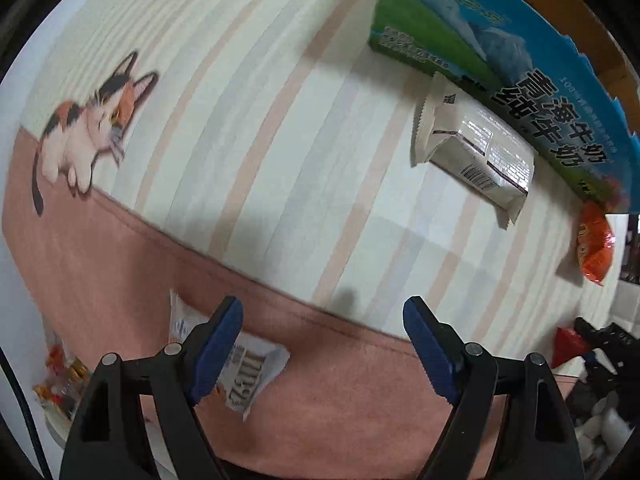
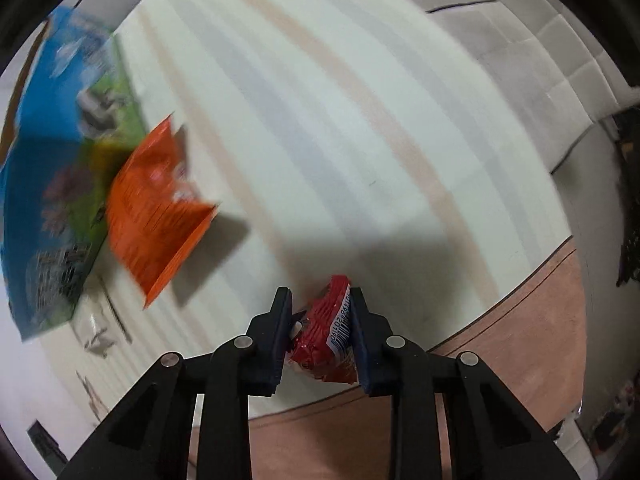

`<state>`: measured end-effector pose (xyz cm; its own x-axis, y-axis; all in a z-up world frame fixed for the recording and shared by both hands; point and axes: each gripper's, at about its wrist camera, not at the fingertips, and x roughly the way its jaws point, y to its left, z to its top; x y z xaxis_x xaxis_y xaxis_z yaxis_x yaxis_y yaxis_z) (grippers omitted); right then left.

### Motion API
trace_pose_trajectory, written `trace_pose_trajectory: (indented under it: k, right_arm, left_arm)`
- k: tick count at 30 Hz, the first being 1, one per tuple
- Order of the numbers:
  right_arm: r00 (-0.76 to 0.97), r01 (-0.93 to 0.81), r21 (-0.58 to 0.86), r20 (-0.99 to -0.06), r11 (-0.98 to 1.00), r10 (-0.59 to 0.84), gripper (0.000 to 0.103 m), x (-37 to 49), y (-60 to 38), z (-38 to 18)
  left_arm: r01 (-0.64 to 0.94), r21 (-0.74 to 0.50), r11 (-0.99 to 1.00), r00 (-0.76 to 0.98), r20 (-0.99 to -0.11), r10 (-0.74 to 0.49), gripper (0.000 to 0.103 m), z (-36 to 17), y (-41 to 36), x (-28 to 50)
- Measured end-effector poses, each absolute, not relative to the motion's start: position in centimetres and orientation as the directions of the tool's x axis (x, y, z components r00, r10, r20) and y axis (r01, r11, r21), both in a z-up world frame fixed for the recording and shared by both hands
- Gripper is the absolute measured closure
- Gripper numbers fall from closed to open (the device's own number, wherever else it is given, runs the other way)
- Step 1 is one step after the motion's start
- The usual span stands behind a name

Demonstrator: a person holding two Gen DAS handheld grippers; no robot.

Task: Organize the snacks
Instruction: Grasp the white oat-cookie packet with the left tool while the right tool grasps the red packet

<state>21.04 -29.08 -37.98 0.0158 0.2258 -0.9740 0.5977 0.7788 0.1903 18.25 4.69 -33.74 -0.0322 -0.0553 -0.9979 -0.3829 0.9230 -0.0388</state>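
My right gripper (image 2: pixel 320 300) is shut on a small red snack packet (image 2: pixel 326 336) and holds it above the striped cloth. An orange snack bag (image 2: pixel 154 208) lies ahead to its left, against a blue and green milk carton box (image 2: pixel 52 168). My left gripper (image 1: pixel 322 312) is open and empty above the cloth's pink border. A white snack packet (image 1: pixel 246 376) lies just under its left finger. A silver-white snack packet (image 1: pixel 476 148) leans against the same box (image 1: pixel 520 56) at upper right. The orange bag (image 1: pixel 594 246) and the right gripper with the red packet (image 1: pixel 566 346) show at the right edge.
A striped tablecloth (image 1: pixel 280 160) with a pink border and a printed cat (image 1: pixel 92 128) covers the table. Several small wrapped sweets (image 1: pixel 60 380) lie at the lower left. A pale tiled floor (image 2: pixel 540 60) lies beyond the table edge.
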Motion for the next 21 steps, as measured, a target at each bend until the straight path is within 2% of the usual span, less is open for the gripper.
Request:
trace_pose_trajectory:
  k: [6,16,19,20,21]
  right_arm:
    - [0.014,0.523,0.264,-0.954,0.811,0.301,0.073,20.5,-25.6,-37.8]
    - [-0.055,0.39,0.237,-0.959,0.89,0.279,0.072,21.2,-19.1,-38.4]
    - [-0.076,0.366,0.218,-0.962,0.905,0.262,0.07,21.3,-17.8,-38.5]
    - [-0.077,0.364,0.221,-0.961,0.905,0.266,0.067,21.2,-17.4,-38.5]
    - [-0.078,0.367,0.224,-0.96,0.903,0.27,0.061,21.1,-17.4,-38.6]
  left_arm:
    - [-0.497,-0.093,0.863,-0.031,-0.992,-0.125,0.021,-32.6,9.2,15.1]
    - [-0.741,-0.121,0.661,-0.128,-0.94,-0.315,0.021,-37.9,14.7,10.4]
    - [-0.775,-0.111,0.622,-0.143,-0.928,-0.343,0.021,-39.5,15.5,9.6]
    - [-0.785,-0.102,0.611,-0.147,-0.927,-0.344,0.021,-39.9,15.7,9.5]
    - [-0.796,-0.1,0.597,-0.148,-0.924,-0.352,0.021,-40.4,16.0,9.4]
